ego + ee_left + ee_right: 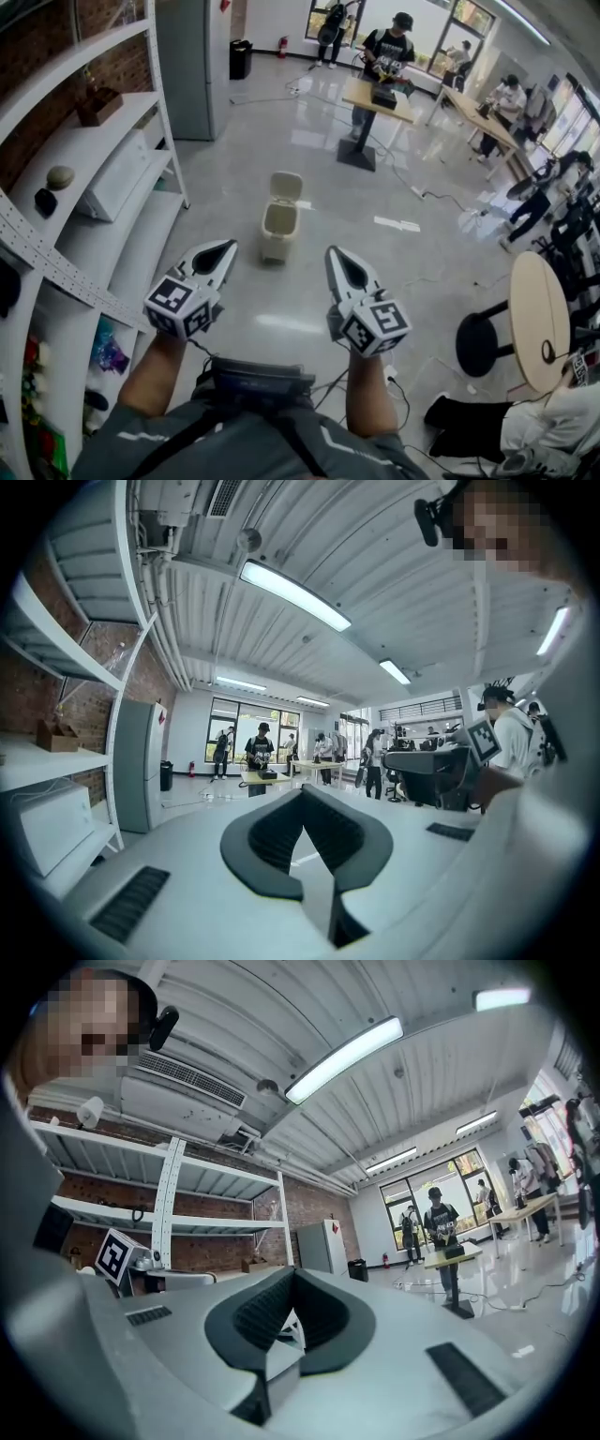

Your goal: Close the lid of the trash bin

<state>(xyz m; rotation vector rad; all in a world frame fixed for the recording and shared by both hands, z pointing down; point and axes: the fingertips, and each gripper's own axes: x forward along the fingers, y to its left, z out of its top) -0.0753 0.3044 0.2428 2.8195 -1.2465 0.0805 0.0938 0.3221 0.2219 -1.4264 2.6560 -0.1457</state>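
Trash bin [278, 231] sits on floor [309, 141], lid [286, 186] raised.

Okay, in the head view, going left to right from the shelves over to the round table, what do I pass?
White shelving → left gripper → trash bin, lid up → right gripper → black stool → round wooden table.

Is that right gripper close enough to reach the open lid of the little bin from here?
Probably not yet: the trash bin stands on the floor well ahead of the right gripper, lid raised. Nothing lies between them, so stepping closer should do.
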